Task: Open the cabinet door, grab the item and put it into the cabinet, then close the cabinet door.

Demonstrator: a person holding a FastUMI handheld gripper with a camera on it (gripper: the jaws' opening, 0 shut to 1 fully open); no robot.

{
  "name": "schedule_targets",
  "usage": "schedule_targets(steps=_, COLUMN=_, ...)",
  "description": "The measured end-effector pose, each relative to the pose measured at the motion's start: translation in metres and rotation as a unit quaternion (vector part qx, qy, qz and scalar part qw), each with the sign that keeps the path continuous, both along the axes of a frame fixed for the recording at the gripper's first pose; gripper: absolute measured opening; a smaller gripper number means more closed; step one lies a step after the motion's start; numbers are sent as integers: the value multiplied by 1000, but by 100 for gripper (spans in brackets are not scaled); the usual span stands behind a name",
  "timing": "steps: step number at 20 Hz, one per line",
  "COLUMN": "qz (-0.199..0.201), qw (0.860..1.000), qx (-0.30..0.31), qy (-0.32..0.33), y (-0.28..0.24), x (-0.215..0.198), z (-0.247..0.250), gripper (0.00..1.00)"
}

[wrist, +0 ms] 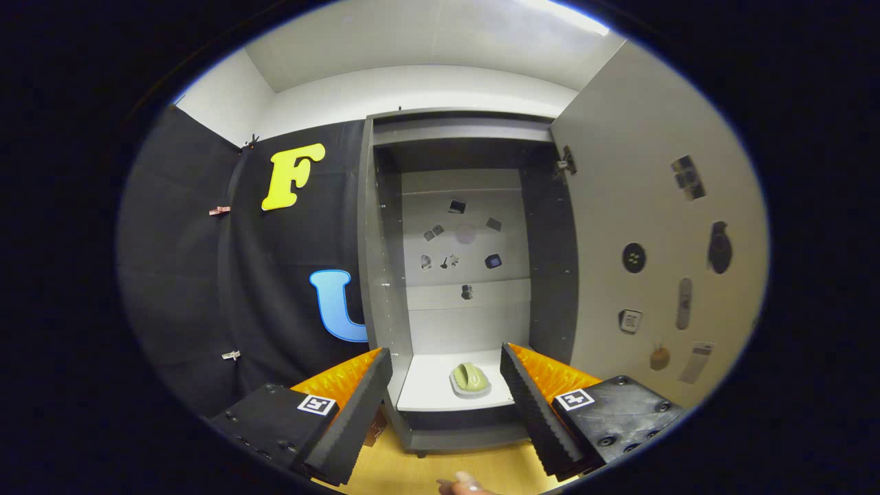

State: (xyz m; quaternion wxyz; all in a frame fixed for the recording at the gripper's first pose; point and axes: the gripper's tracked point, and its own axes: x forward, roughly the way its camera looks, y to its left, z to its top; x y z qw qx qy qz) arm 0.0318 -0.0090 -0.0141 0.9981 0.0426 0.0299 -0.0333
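Note:
A tall grey cabinet (385, 275) stands ahead with its door (653, 227) swung wide open to the right. On its white bottom shelf (426, 385) lies the item (470, 380), a small green and grey scrub brush. My gripper (447, 364) is open, its two ribbed black fingers (357, 412) spread wide with nothing between them. The brush sits beyond the fingertips, inside the cabinet, apart from both fingers.
Small stickers dot the cabinet's back panel (467, 240) and the inner face of the door. Black cloth (206, 275) hangs to the left of the cabinet. The wooden tabletop (412, 471) lies below the fingers, and a person's fingertips (464, 485) show at its near edge.

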Motion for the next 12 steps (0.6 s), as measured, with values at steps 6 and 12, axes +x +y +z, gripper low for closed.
schedule_targets(steps=6, qz=-32, qw=999, qx=26, qy=0, y=-47, x=-79, z=32, gripper=99)
schedule_targets(steps=12, qz=-54, qw=998, qx=11, qy=-33, y=-137, x=-152, z=69, gripper=98)
